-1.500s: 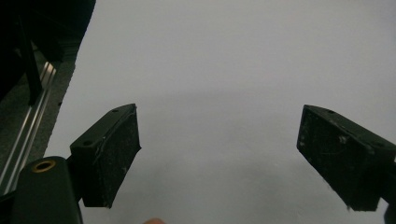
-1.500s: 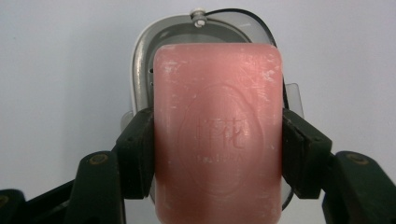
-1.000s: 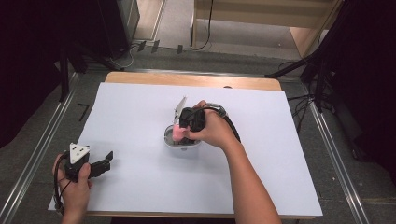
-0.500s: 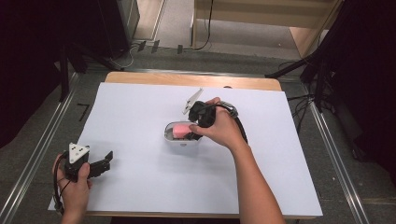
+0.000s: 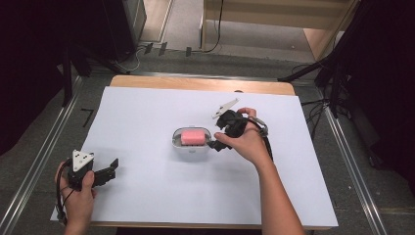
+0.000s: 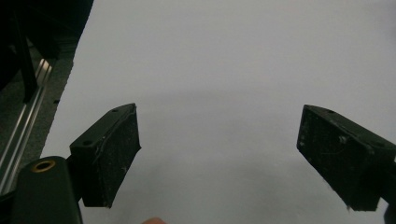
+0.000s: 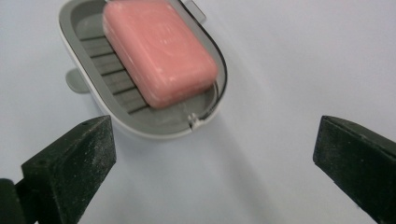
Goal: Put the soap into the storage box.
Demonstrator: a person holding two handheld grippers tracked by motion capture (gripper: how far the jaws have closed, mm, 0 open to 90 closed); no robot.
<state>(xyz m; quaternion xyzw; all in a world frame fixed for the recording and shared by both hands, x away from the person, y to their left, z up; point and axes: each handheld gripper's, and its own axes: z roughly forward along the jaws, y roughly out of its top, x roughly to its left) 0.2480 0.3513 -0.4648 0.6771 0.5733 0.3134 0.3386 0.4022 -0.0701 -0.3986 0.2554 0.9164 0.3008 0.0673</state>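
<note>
Left tool [image 5: 110,169]: lower left of the high view, held in the left hand [image 5: 78,196] near the bottom edge of the white surface [image 5: 147,196]. Jaws stand wide apart; in the left gripper view bare white sheet lies between them, nothing gripped.

Soap dish [image 5: 192,147]: centre of the high view, grey-white oval tray flat on the surface. Pink soap bar [image 5: 194,137] lies inside it on the ribbed floor; in the right gripper view the dish [image 7: 93,56] sits in the upper left with the soap [image 7: 159,51] filling most of it.

Right tool [image 5: 215,145]: just right of the dish in the high view, in the right hand [image 5: 247,142]. Jaws have just been opening and now stand wide, nothing between them; the dish lies beyond the tips, apart from both pads
</note>
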